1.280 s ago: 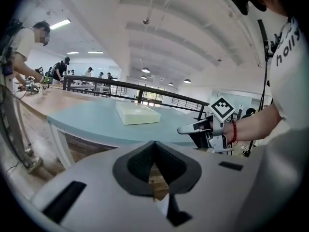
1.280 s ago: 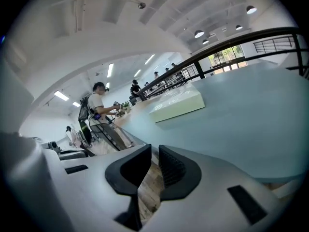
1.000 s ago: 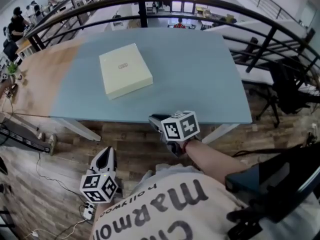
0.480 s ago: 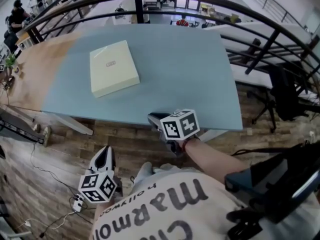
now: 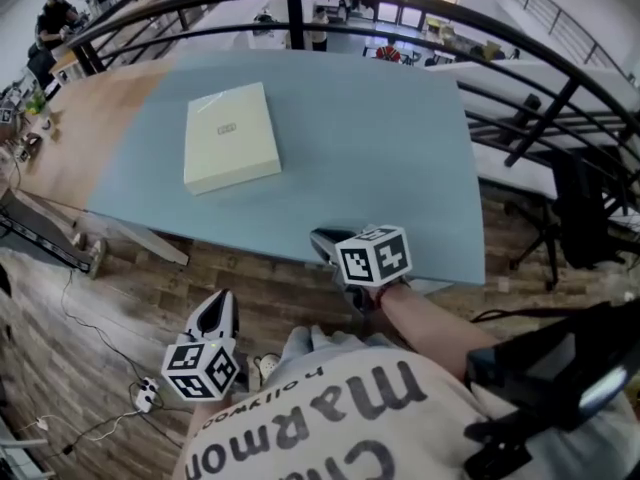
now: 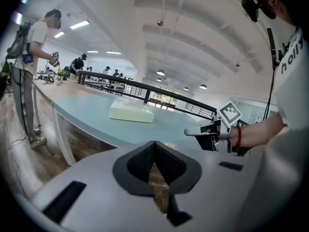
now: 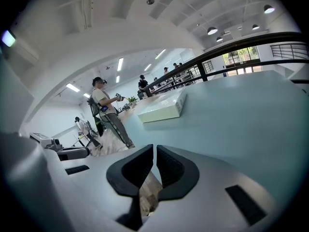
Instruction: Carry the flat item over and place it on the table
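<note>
Blue table (image 5: 400, 148), cream box (image 5: 232, 136), label (image 5: 226, 128) unreadable

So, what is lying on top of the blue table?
A flat cream box lies on the blue table, toward its left side. The tabletop beneath the box is covered.

Box (image 5: 232, 138) label (image 5: 227, 128) unreadably small

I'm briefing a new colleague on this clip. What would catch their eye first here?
First, the cream flat box lying alone on the pale blue table, toward its far left side. Next, nearer the camera, the two marker-cubed grippers: the right gripper at the table's near edge and the left gripper lower, over the wooden floor. Both are shut and empty.
</note>
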